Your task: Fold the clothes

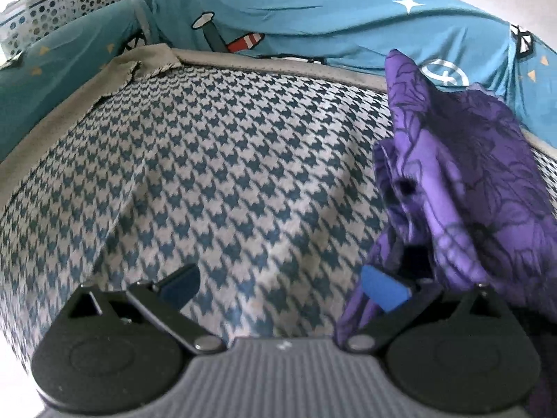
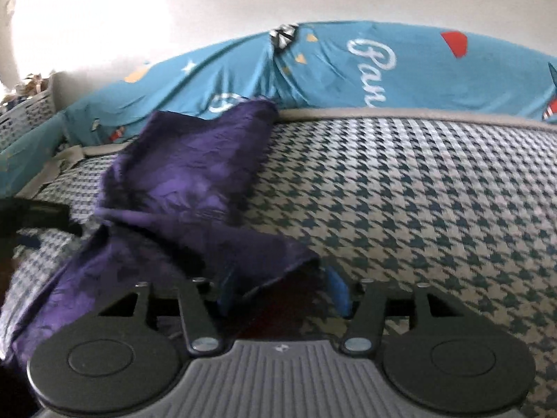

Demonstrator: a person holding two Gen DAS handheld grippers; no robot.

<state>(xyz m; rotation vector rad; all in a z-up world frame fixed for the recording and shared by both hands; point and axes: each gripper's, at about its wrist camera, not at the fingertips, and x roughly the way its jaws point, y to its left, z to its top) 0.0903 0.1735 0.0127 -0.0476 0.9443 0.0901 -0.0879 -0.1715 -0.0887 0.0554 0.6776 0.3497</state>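
Note:
A purple patterned garment (image 1: 459, 188) lies bunched on the houndstooth bed cover (image 1: 226, 174). In the left wrist view it sits at the right, draped over the right finger. My left gripper (image 1: 282, 287) is open, with nothing between its blue pads (image 1: 383, 291). In the right wrist view the same garment (image 2: 181, 188) stretches from the far cushion down to the fingers. My right gripper (image 2: 282, 289) stands open, and a fold of the purple cloth lies over and between its blue pads (image 2: 337, 289). The left pad is mostly hidden by cloth.
A teal printed cushion (image 1: 313, 24) runs along the far edge of the bed and also shows in the right wrist view (image 2: 383, 69). A white perforated basket (image 1: 59, 10) stands at the far left. A grey border (image 1: 278, 66) edges the cover.

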